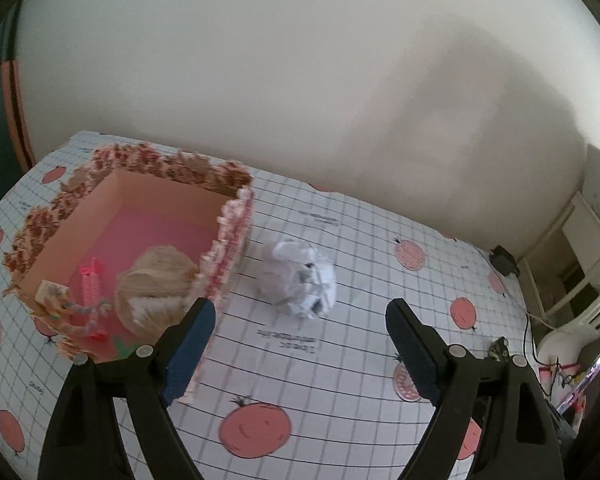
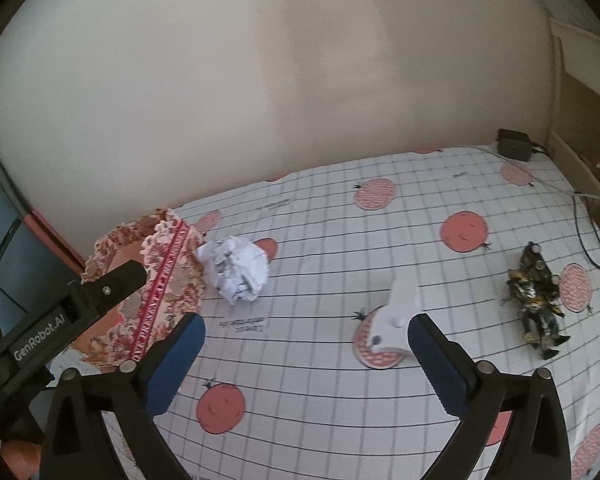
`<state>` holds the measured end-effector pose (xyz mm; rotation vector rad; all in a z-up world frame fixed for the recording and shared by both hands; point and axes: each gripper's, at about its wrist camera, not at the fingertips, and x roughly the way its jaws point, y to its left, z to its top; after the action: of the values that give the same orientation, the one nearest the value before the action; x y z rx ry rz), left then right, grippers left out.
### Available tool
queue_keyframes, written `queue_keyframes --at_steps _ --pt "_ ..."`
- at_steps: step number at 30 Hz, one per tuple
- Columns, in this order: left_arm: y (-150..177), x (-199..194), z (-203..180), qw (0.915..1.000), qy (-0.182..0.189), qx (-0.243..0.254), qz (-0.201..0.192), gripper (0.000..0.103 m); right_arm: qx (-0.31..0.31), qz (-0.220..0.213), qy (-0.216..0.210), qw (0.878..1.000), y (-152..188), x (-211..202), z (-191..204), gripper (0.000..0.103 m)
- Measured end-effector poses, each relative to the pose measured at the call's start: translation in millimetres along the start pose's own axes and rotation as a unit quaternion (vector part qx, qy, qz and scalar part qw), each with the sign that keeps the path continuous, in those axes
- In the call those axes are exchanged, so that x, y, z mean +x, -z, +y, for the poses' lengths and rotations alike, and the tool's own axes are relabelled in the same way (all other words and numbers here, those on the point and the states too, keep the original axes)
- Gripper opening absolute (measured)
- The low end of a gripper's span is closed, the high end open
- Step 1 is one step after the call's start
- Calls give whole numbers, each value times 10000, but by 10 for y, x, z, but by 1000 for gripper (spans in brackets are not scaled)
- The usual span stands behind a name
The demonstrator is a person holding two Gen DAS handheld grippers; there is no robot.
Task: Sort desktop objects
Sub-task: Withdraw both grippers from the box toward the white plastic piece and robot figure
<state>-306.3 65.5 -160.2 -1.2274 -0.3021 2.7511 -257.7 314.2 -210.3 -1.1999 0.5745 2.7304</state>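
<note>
A crumpled white paper ball (image 1: 300, 280) lies on the checked tablecloth, just right of a floral lace-edged box (image 1: 236, 236). My left gripper (image 1: 300, 320) is open right in front of the ball, its pads not touching it. The box holds a ball of twine (image 1: 156, 280) and a pink item (image 1: 90, 284). My right gripper (image 2: 306, 322) is open with nothing between its pads. A white plastic piece (image 2: 396, 312) lies beside its right finger. Further right lies a dark yellow toy robot figure (image 2: 536, 300). In the right wrist view the paper ball (image 2: 238, 272) sits next to the box (image 2: 168, 280).
The tablecloth (image 2: 320, 380) carries red fruit prints and runs back to a plain wall. A black power adapter (image 2: 514, 144) with a cable (image 2: 588, 240) sits at the far right corner. White shelving (image 1: 588, 240) stands past the table's right edge.
</note>
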Motion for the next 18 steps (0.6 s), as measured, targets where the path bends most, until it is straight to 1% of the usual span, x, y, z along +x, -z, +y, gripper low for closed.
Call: queue_keyframes --at_steps 7,15,18 --pt "83 99 -319 9996 152 190 119 88 182 -39 158 9997 -40 -108 -323 103" --pt "219 266 -691 9979 305 458 329 88 530 -97 445 9976 -57 -213 -767 103" --pt "285 342 -814 9969 348 523 464 88 609 -98 565 9965 -59 -237 -916 103"
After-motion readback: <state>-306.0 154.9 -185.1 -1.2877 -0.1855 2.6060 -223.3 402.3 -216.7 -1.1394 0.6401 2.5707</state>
